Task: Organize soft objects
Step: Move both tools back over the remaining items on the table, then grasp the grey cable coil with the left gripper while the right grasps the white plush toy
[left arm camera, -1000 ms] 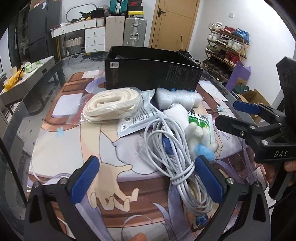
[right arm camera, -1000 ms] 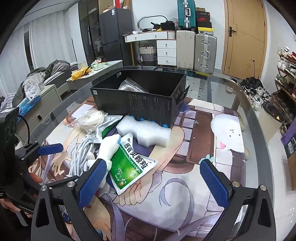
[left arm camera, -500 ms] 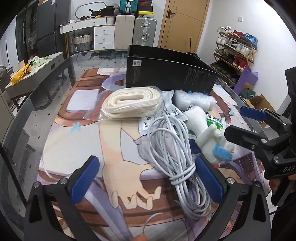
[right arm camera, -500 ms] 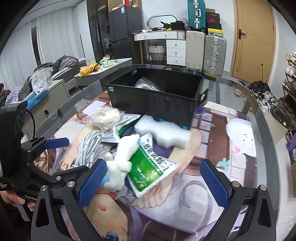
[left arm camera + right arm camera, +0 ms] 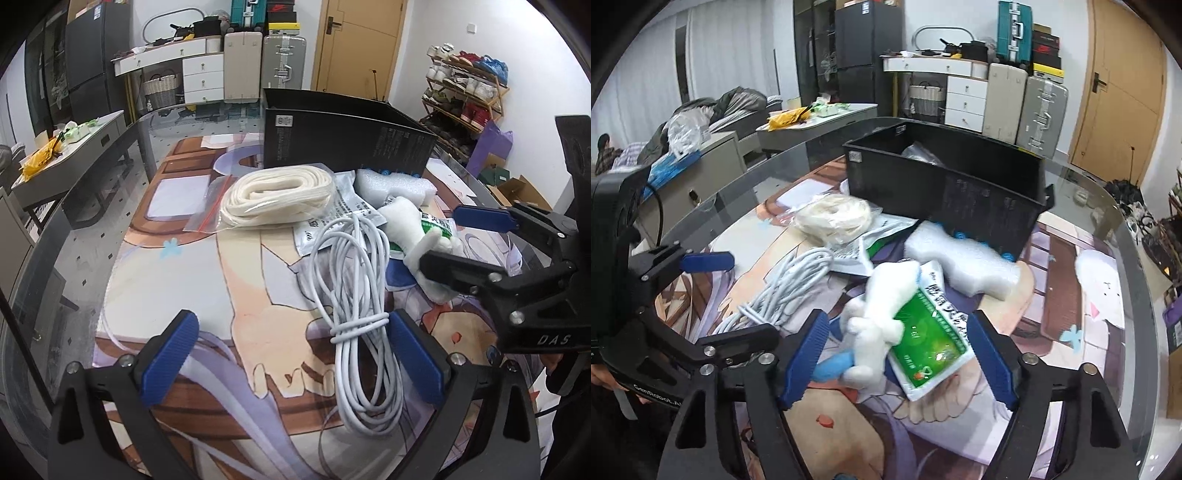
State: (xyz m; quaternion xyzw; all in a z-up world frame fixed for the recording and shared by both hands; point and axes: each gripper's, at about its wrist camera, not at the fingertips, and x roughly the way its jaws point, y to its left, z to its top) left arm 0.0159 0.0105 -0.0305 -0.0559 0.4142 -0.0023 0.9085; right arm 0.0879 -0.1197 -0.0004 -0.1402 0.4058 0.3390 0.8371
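A white plush toy (image 5: 882, 314) with a blue end lies on the printed mat beside a green packet (image 5: 931, 339). Both sit between the fingers of my right gripper (image 5: 899, 354), whose jaws are closing; the pads are not pressing on them. The left wrist view shows the right gripper (image 5: 443, 238) straddling the plush toy (image 5: 406, 229). My left gripper (image 5: 293, 354) stands open low over the mat, with a coiled white cable (image 5: 354, 295) lying just inside its right pad. The black box (image 5: 945, 192) stands open behind the pile.
A bagged roll of white cord (image 5: 280, 195), a silver packet (image 5: 332, 221) and a white foam piece (image 5: 964, 258) lie in front of the box. A clear bag sits inside the box. The glass table's curved edge (image 5: 1137, 258) runs to the right.
My right gripper has moved left over the plush toy and green packet, and its jaws have narrowed around them. The left gripper has barely shifted and stays open.
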